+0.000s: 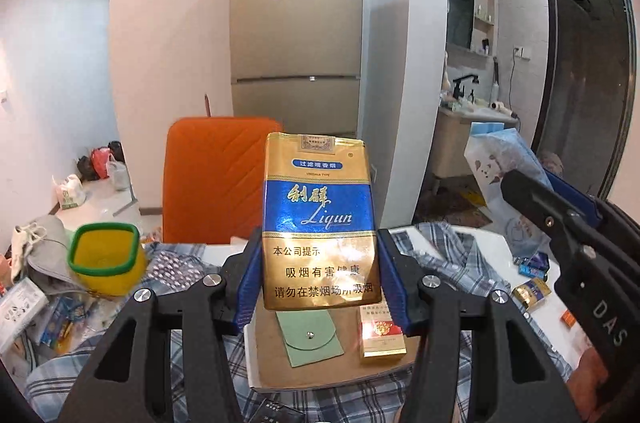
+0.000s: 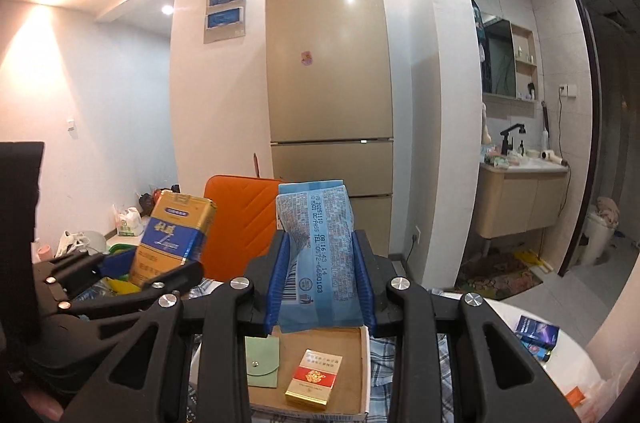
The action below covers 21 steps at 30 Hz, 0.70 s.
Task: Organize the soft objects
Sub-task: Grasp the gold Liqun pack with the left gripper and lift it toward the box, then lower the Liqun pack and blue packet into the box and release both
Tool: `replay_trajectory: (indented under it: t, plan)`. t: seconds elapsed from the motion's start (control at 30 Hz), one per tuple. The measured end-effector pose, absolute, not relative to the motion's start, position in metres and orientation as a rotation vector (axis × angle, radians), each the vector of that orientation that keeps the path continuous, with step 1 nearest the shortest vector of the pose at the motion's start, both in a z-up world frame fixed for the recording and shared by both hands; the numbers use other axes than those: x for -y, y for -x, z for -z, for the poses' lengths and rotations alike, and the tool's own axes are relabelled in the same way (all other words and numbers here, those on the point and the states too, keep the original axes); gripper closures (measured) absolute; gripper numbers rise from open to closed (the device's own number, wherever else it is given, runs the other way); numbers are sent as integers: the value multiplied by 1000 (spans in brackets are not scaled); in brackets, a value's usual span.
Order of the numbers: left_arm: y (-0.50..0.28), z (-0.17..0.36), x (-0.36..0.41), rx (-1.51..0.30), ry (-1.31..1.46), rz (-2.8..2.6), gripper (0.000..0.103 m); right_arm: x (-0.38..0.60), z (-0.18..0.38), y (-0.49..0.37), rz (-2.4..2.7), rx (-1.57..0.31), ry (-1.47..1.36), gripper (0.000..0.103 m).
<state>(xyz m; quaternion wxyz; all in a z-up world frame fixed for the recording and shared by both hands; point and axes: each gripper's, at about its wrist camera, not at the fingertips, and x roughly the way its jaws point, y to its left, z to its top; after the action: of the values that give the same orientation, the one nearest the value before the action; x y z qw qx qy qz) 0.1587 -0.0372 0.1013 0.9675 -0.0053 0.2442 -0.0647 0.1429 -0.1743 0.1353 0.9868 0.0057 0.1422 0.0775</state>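
Observation:
My left gripper is shut on a gold and blue soft cigarette pack, held upright above the table; the same pack shows at the left of the right wrist view. My right gripper is shut on a light blue tissue packet, also lifted and upright; that packet appears at the right of the left wrist view. Below both lies a shallow cardboard box holding a green snap pouch and a red and gold cigarette box.
A plaid shirt covers the table. A yellow cup with a green rim stands left, among small packets and a grey cloth. Small boxes lie at the right. An orange chair back and a fridge stand behind.

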Motion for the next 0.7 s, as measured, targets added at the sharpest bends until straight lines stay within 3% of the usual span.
replay_trajectory:
  t: [0.7]
  plan:
    - [-220,15,42,-867,-6,89,51,170,-4,-237,-152,-691,9,70]
